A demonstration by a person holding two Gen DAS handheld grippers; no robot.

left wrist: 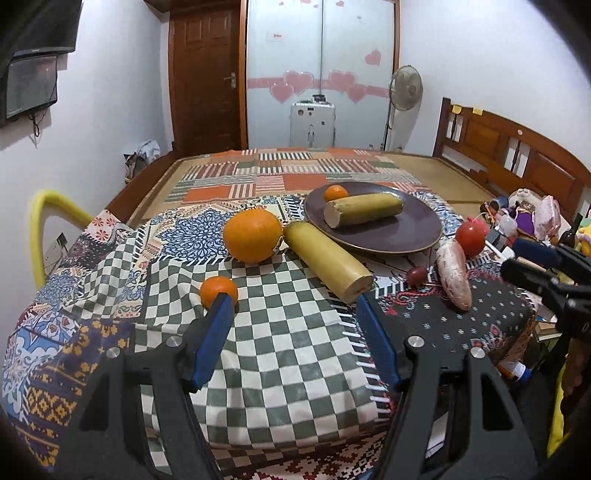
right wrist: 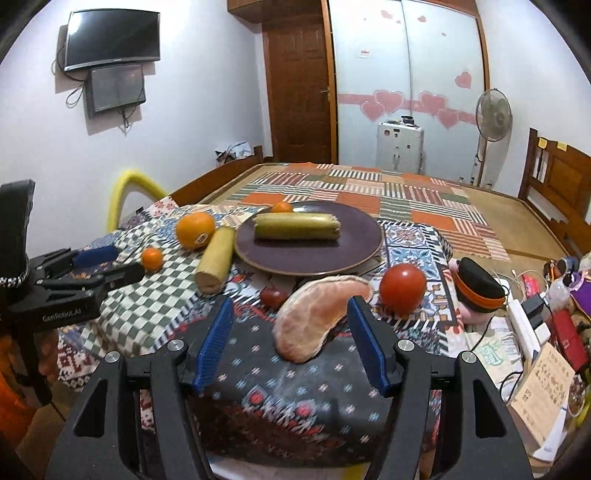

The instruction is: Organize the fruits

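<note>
Fruit lies on patchwork cloths [left wrist: 273, 343] spread over a bed, around one round dark purple plate [left wrist: 406, 236]. Counted from largest to smallest: two yellow-green cane lengths, one on the plate [left wrist: 364, 214] and one on the cloth [left wrist: 327, 262] with its end touching the plate's rim; one pink peeled pomelo segment [right wrist: 314, 321]; one large orange [left wrist: 253, 234] just beside the loose cane; one red tomato [right wrist: 402, 288]; two small tangerines, one on the plate [left wrist: 335, 192] behind the cane, one on the green checked cloth [left wrist: 218, 290]; and one small dark red fruit [right wrist: 273, 297] between the loose cane and the pomelo segment. The left claw [left wrist: 291, 302] stands open over the checked cloth, empty, its left blue pad in front of the loose tangerine. The right claw [right wrist: 290, 306] is also open, empty, the pomelo segment showing between its pads. Only the right wrist view shows a plush toy in a black and orange cap [right wrist: 478, 288] and two wall screens [right wrist: 112, 35]; only the left view shows the wooden headboard [left wrist: 517, 155] in full.
</note>
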